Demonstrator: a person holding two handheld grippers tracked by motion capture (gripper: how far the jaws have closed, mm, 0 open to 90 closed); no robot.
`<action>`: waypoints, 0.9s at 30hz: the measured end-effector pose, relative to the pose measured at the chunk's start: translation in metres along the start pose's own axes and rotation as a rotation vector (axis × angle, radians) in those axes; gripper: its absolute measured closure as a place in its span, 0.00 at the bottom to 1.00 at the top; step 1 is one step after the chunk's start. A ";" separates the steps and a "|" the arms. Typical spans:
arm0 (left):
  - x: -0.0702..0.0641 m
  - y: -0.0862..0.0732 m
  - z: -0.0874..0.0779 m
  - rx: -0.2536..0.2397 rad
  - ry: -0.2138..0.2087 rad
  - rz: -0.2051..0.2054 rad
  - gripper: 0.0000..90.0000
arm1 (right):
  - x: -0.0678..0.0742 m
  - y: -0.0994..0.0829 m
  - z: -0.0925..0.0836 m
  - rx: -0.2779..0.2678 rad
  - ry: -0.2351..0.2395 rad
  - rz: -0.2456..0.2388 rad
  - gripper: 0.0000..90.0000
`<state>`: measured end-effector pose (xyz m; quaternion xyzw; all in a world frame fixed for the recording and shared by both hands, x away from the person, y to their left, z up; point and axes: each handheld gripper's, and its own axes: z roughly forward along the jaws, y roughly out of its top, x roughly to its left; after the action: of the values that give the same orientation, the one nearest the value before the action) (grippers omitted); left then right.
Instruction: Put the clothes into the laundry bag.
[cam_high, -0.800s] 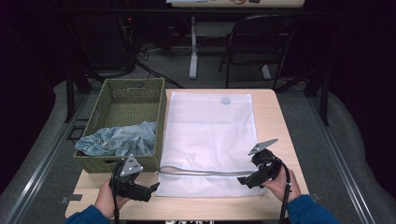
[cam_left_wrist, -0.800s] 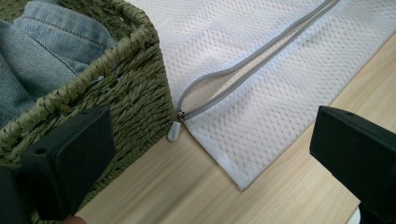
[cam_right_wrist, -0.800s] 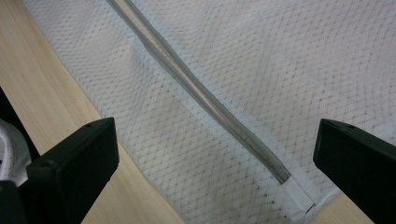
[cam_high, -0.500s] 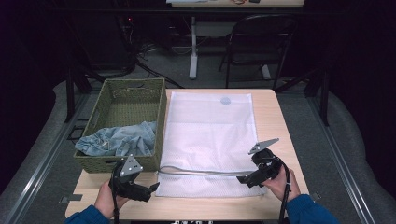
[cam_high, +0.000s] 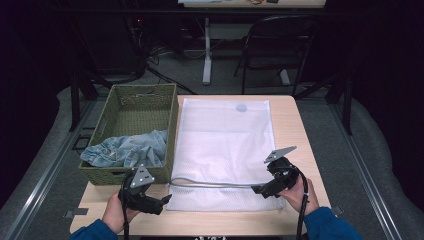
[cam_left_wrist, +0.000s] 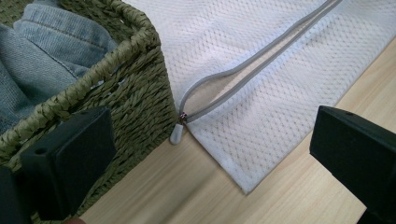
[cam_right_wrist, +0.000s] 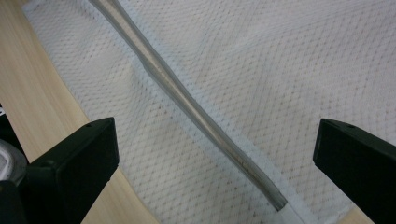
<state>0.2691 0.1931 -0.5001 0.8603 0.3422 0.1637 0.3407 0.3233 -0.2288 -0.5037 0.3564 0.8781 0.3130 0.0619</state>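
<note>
the flat white mesh zip bag (cam_high: 225, 150) looks light and limp; both wide-open tongs, left (cam_high: 159, 204) and right (cam_high: 257, 189), could best pinch its grey zipper edge (cam_left_wrist: 261, 65) beside the woven green basket (cam_high: 137, 107).

A lab or recording studio, dark all round. The wooden counter (cam_high: 295, 125) stands on grey floor between metal rails (cam_high: 45, 170). Behind the counter are loose cables (cam_high: 155, 52), a black folding chair (cam_high: 277, 50) and another desk's white leg (cam_high: 206, 50).

I see a white mesh laundry bag (cam_high: 225, 150) lying flat on the bench, its grey zipper (cam_high: 215, 184) partly open along the near edge, beside a woven basket (cam_high: 135, 107) holding jeans (cam_high: 125, 150).
</note>
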 end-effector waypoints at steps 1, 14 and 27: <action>0.000 0.000 0.000 0.004 0.000 -0.001 0.00 | -0.001 0.003 0.004 0.011 -0.002 -0.001 0.00; 0.001 0.000 0.001 0.008 -0.017 0.008 0.00 | 0.000 0.029 0.040 0.076 -0.048 -0.066 0.01; -0.002 0.000 0.004 0.017 -0.023 0.019 0.00 | 0.006 0.042 0.069 0.129 -0.037 -0.098 0.09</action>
<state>0.2699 0.1894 -0.5031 0.8683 0.3312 0.1539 0.3356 0.3663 -0.1666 -0.5326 0.3219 0.9116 0.2457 0.0705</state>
